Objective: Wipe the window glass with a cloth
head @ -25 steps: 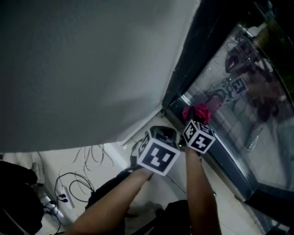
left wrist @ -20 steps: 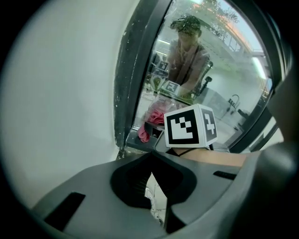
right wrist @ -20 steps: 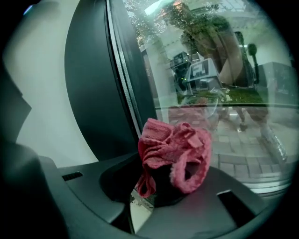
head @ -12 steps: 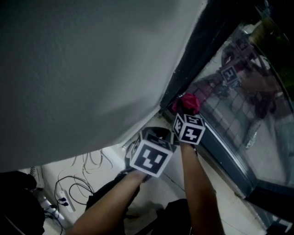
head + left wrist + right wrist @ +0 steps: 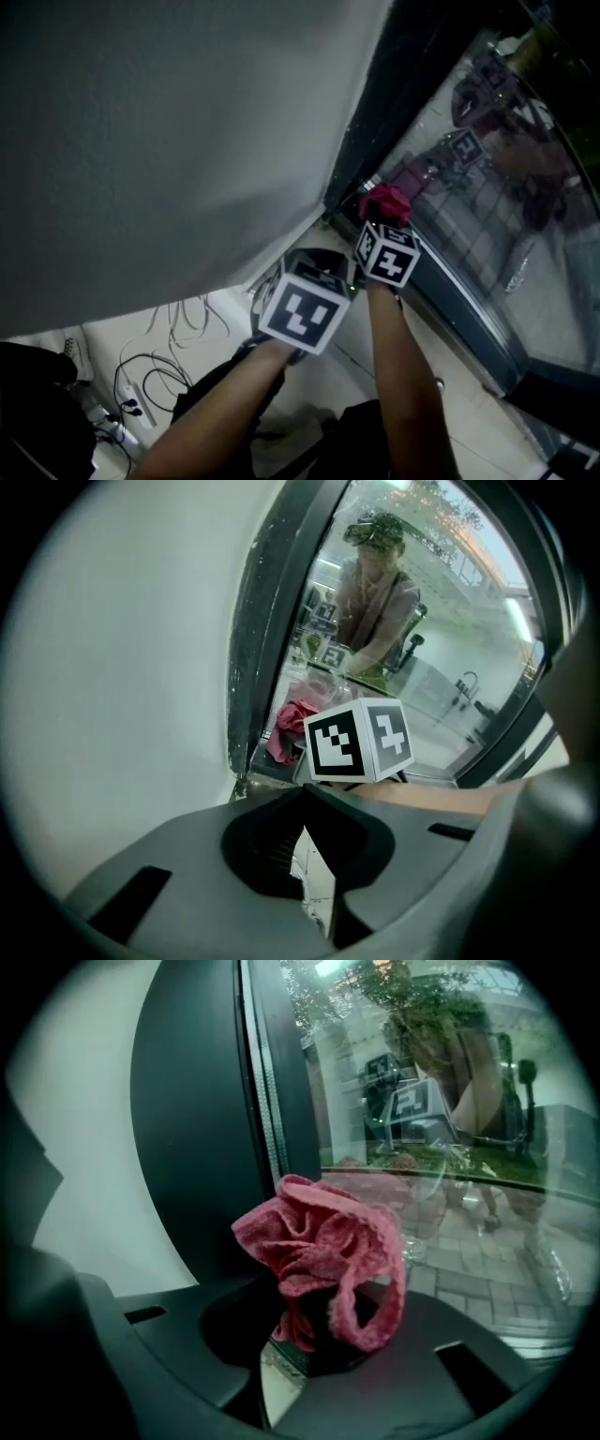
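Right gripper view shows the right hand-held gripper (image 5: pixel 298 1337) clamped on a bunched red cloth (image 5: pixel 317 1241), poised just ahead near the window glass (image 5: pixel 450 1157), where the loosely pinched wad could catch the dark frame (image 5: pixel 187 1147) and slip out.

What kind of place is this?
Probably indoors, in a room: a plain white wall, a dark window frame holding glass, and cables with a power strip on the pale floor.

Right tool (image 5: pixel 298 1326) clamps the cloth (image 5: pixel 319 1241); left tool (image 5: pixel 305 803) alongside, jaws together.
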